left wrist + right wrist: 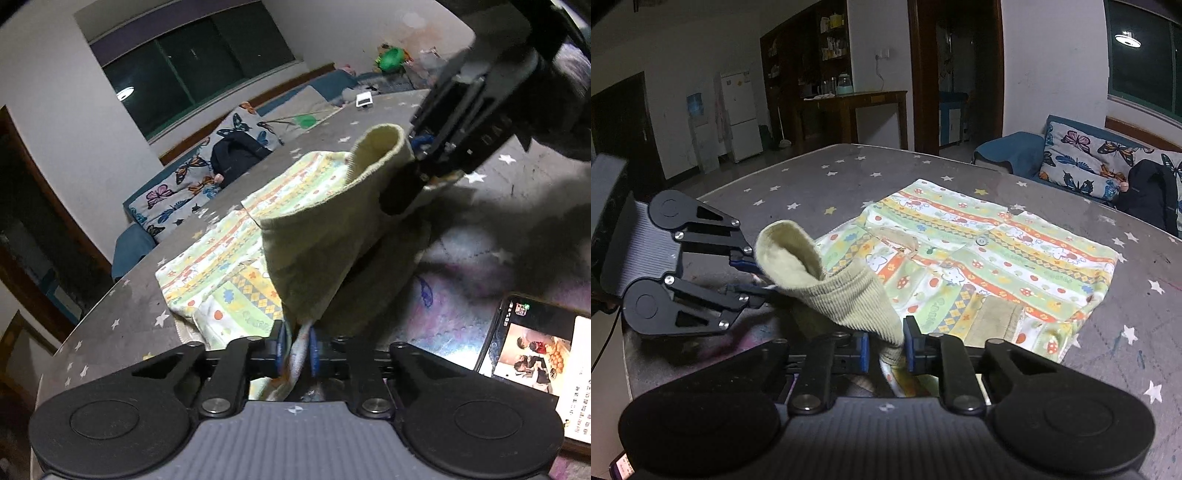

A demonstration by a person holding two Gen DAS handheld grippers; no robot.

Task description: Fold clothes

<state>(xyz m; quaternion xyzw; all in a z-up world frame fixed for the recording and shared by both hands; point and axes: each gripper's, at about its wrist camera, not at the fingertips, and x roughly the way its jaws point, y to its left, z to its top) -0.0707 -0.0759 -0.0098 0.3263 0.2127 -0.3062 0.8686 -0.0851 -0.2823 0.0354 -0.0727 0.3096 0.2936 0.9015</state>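
A child's patterned garment (990, 254) in green, yellow and orange stripes lies on the grey star-print table (812, 184). Its ribbed olive cuff end (849, 295) is lifted off the table and stretched between both grippers. My left gripper (297, 347) is shut on one corner of the cuff end (314, 240). It also shows in the right wrist view (757, 277) at the left. My right gripper (886, 349) is shut on the other corner. In the left wrist view the right gripper (428, 173) grips the cloth at upper right.
A lit phone (532, 354) lies on the table at the right. A sofa with a butterfly cushion (1082, 166) and a black backpack (1152, 199) stands beyond the far table edge. A small white object (364, 99) sits far across the table.
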